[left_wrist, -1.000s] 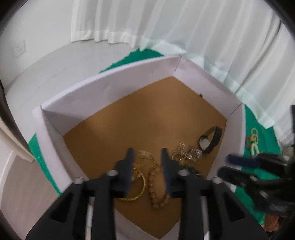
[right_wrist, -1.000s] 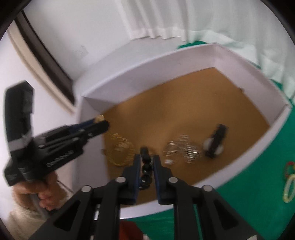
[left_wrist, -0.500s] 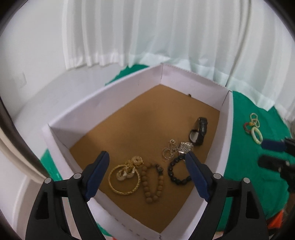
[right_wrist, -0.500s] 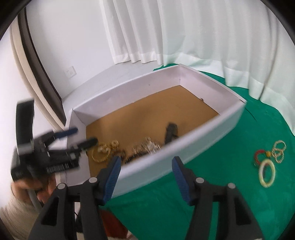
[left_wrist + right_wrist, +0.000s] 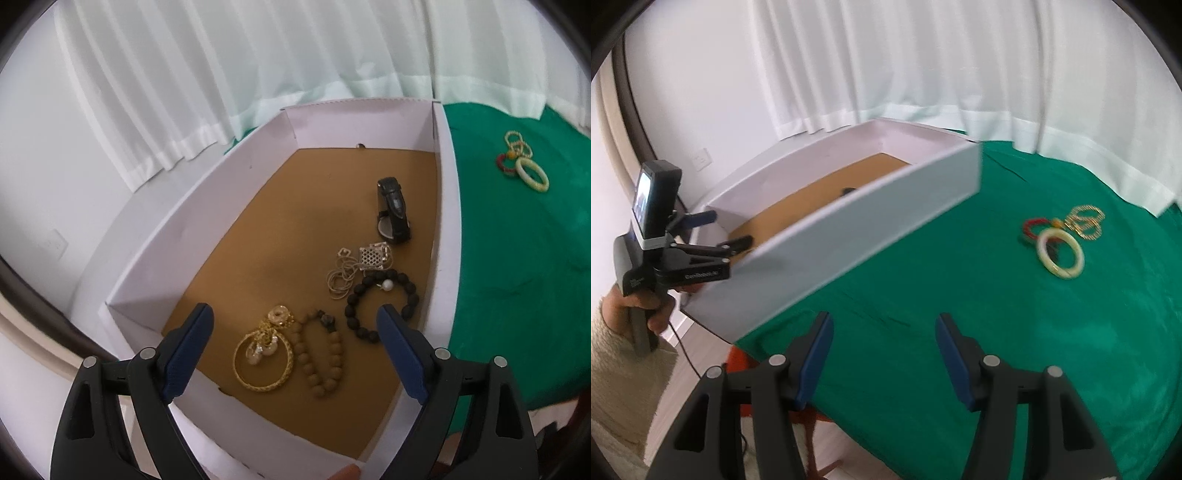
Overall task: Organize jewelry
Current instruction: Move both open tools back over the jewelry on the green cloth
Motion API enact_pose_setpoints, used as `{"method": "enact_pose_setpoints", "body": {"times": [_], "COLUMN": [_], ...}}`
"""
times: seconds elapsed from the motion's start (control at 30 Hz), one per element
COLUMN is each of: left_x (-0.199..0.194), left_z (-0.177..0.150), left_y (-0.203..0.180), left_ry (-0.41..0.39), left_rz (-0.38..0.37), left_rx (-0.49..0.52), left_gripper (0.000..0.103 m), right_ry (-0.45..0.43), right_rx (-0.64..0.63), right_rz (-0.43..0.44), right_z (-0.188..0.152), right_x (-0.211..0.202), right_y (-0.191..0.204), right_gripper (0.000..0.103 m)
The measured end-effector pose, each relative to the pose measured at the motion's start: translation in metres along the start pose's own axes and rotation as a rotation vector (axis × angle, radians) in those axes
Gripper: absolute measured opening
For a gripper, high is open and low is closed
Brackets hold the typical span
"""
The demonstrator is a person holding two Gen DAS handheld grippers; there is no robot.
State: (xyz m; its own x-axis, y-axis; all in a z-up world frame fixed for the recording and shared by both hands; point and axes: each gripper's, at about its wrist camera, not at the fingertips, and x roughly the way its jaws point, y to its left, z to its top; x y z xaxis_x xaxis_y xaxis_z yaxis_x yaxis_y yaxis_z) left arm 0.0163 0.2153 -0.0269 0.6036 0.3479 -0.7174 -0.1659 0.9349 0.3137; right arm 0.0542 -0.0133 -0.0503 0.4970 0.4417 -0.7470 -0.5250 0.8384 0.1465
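Hovering with fingers wide apart and holding nothing: left gripper (image 5: 295, 350) above the near end of the white box (image 5: 207, 206), right gripper (image 5: 884, 354) over the green cloth (image 5: 960, 295).

Lying inside the box on the brown floor: gold bangle (image 5: 264, 363) with shiny earrings on it, tan bead bracelet (image 5: 320, 354) just right of that, black bead bracelet (image 5: 380, 302) with one white pearl, thin silver chains (image 5: 356, 267) touching it, black watch (image 5: 393, 210) farther back.

Waiting outside on the cloth, far right: pale jade bangle (image 5: 1061, 252), red ring piece (image 5: 1032, 227) and gold chain rings (image 5: 1085, 220), all touching in one small pile.

Likely next: picking up the pale bangle. Looks hard, smooth and slippery, and could crack if dropped. Best to pinch across the rim on the near side, away from the gold rings. Gold rings look light and floppy, likely to tangle and drag along.

Small white writing on the side of the left tool, too blurry to read.
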Motion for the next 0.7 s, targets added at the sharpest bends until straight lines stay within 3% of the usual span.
{"method": "enact_pose_setpoints", "body": {"times": [0.17,0.3,0.37,0.47,0.7], "left_x": [-0.011,-0.036,-0.052,-0.072,-0.075], "left_z": [-0.004,0.003,0.008,0.017,0.026], "left_y": [0.005,0.013,0.012,-0.002,-0.085], "left_ry": [0.005,-0.08,-0.129,-0.171,-0.122], "left_rz": [-0.038,0.029,0.016,-0.065,-0.366], "left_rx": [-0.049,-0.163,-0.199,-0.21,-0.11], "left_gripper": [0.091,0.096,0.099,0.102,0.102], "right_ry": [0.004,0.005,0.008,0.014,0.033], "right_rx": [0.071,0.111,0.14,0.193,0.247], "right_rz": [-0.039,-0.146,-0.199,-0.272,-0.369], "right_z": [-0.027,-0.047,-0.057,-0.072,-0.094], "right_x": [-0.004,-0.006,-0.007,-0.009,-0.01], "right_y": [-0.03,-0.055,-0.071,-0.093,-0.119], "right_gripper": [0.059,0.061,0.066,0.076,0.076]}}
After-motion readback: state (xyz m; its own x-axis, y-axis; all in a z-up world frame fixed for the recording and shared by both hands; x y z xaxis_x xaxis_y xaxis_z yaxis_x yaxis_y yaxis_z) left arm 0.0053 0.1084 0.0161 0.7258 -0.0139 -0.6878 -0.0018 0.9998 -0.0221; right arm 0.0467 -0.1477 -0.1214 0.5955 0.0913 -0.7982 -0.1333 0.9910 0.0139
